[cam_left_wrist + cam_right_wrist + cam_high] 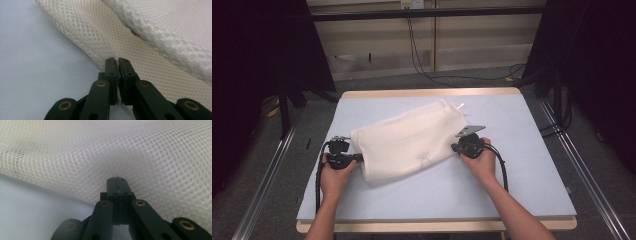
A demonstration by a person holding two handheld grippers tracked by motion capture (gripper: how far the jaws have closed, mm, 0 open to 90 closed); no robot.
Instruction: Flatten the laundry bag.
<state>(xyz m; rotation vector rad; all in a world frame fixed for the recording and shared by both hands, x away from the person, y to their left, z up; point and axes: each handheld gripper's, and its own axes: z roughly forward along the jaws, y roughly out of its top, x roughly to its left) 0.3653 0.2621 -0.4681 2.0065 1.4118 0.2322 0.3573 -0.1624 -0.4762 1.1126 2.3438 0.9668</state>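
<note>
White mesh bag [407, 140] lies slantwise mid-table, near-left end to far-right end. Left gripper [360, 158] clamped on the bag's near-left edge, jaws pinching the mesh in the left gripper view. Right gripper [454, 147] clenched on the bag's right edge, jaws pressed together on mesh. Pale blue table [517, 170] with wooden rim; grey floor [462, 82], black cables [422, 65], beige wall panels [472, 35], dark curtains [257, 60] either side.

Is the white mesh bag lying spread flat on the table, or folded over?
Folded, at least partly: the white mesh bag shows one layer lying over another in the left gripper view. Both tongs pinch its edges.
</note>
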